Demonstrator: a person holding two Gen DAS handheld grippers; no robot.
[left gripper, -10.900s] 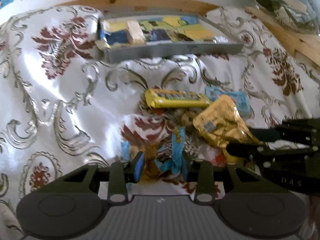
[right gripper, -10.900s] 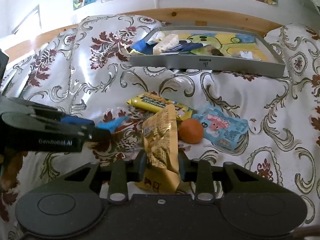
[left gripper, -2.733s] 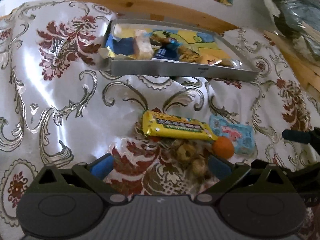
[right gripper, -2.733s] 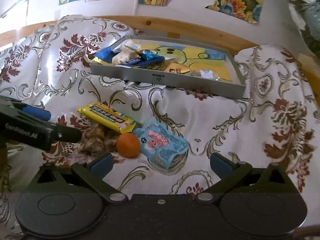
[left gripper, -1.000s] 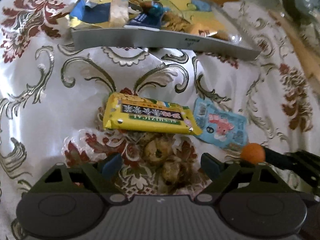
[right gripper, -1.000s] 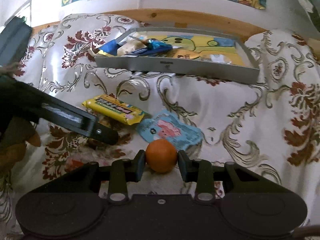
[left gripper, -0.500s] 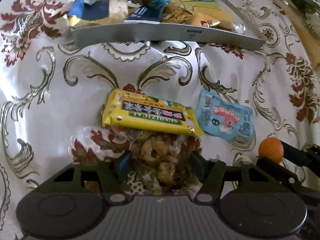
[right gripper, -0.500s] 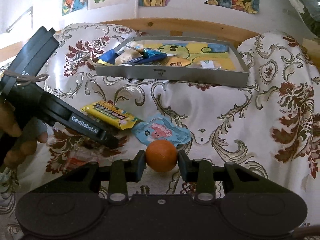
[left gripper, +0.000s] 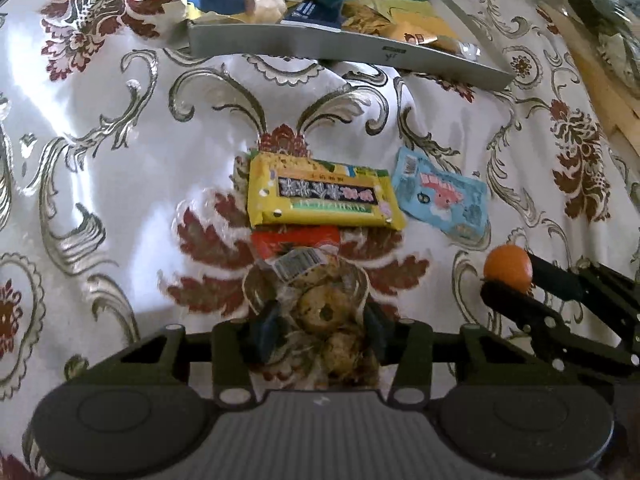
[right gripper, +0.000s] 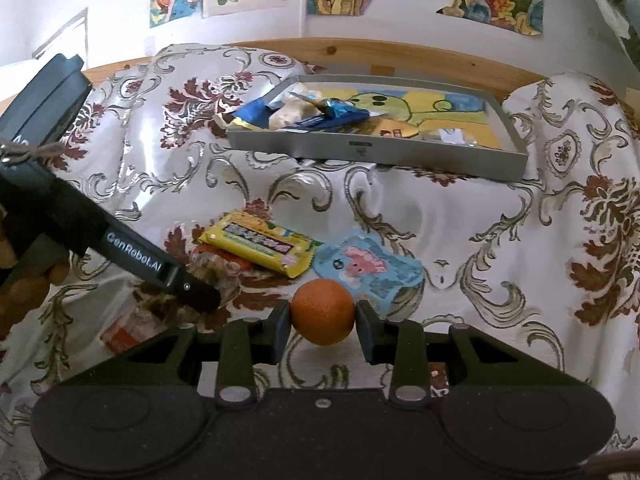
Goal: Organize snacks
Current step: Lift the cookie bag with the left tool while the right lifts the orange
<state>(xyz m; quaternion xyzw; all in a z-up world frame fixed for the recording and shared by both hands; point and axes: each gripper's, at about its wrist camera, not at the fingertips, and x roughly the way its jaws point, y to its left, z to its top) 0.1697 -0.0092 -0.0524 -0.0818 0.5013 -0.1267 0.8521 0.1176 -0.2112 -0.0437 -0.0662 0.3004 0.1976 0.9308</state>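
Note:
My left gripper (left gripper: 320,326) is closing its jaws on a clear bag of cookies (left gripper: 320,304) with a red end, and both blue pads press its sides. In the right wrist view the left gripper (right gripper: 200,296) reaches in over that bag (right gripper: 212,268). My right gripper (right gripper: 323,316) is shut on a small orange (right gripper: 323,310), held just above the cloth; the orange (left gripper: 508,268) also shows at the right of the left wrist view. A yellow snack bar (left gripper: 320,196) and a light blue packet (left gripper: 440,200) lie beyond. The grey tray (left gripper: 320,40) at the back holds several snacks.
A white cloth with red and silver flower patterns covers the surface. A wooden rail (right gripper: 400,52) runs behind the tray (right gripper: 360,148), under a wall with pictures. A person's hand (right gripper: 24,280) holds the left gripper at the left edge.
The left jaws have narrowed from wide apart to pressing on the cookie bag, and the gripper has moved forward toward the yellow bar. The right gripper keeps the orange.

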